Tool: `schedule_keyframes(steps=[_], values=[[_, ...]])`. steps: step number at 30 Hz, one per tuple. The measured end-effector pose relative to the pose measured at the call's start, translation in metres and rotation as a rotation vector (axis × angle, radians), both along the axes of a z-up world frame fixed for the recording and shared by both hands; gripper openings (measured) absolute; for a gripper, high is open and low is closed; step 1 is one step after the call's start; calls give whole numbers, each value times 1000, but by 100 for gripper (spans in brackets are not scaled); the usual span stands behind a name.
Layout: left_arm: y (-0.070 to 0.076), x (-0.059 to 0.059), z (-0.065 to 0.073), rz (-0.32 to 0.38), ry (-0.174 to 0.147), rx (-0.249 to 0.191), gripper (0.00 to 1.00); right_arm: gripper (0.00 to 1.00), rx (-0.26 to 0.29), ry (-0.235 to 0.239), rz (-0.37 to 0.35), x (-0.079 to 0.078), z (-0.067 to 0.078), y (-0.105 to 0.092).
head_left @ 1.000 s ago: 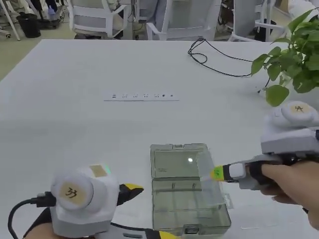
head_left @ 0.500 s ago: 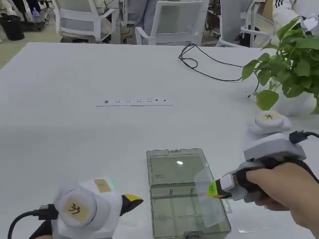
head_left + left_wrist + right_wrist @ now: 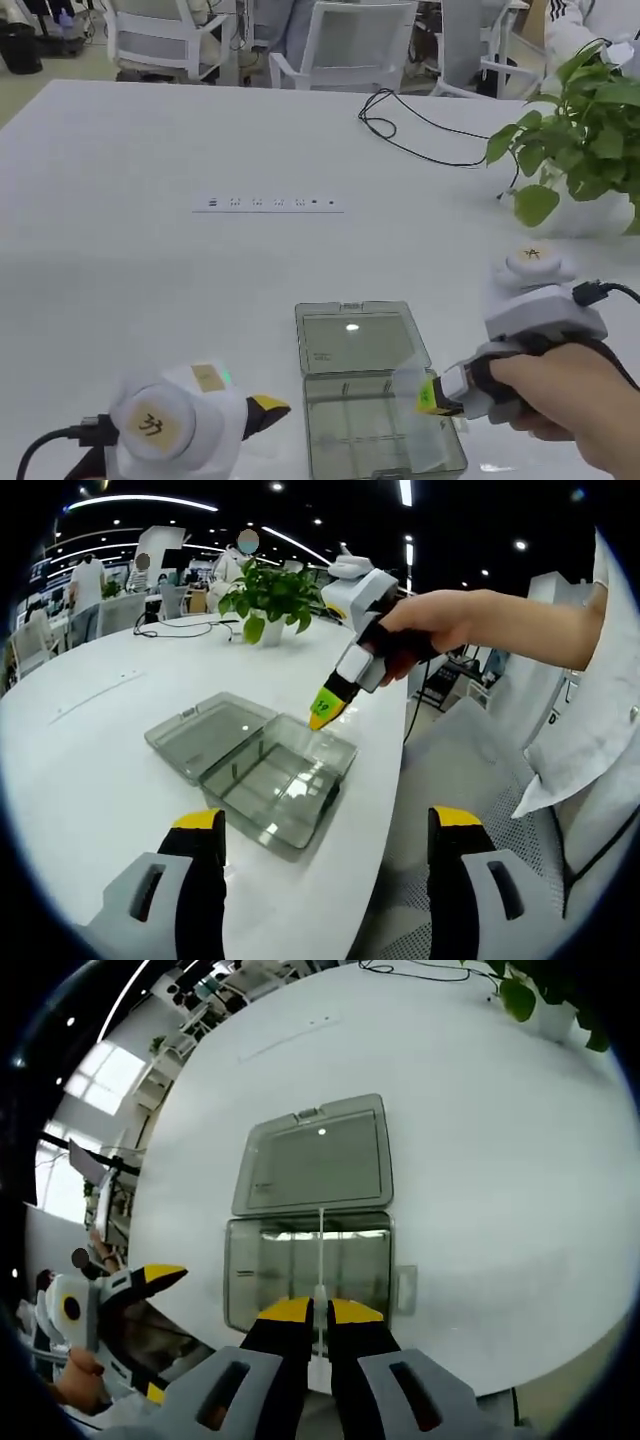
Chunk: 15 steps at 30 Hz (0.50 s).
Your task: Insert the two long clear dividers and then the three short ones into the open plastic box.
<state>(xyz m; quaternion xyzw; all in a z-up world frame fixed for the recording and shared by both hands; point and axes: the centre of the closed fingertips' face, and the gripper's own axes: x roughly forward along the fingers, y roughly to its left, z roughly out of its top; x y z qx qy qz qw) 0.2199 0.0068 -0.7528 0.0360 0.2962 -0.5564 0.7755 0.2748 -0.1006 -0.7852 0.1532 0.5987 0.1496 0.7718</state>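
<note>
Near the table's [image 3: 150,270] front edge, open plastic box [image 3: 335,445] sat with lid [image 3: 355,340] flat on its far side, right gripper [image 3: 425,396] pinched a clear divider [image 3: 320,1250] over the base, left gripper's [image 3: 325,825] jaws gaped wide, its cap [image 3: 150,425] marked "33", broad white tabletop stretched far and left.

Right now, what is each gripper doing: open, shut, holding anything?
Left gripper: open, holding nothing.
Right gripper: shut on a clear divider, over the open box.
</note>
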Motion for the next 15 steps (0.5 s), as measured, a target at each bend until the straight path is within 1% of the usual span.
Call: schedule_keyframes(steps=[4, 15], values=[[-1, -1, -1, 3, 8, -4, 83, 7, -9, 4, 0, 1, -5, -2], [-2, 0, 0, 2, 13, -10, 83, 7, -18, 5, 12, 1, -10, -1]])
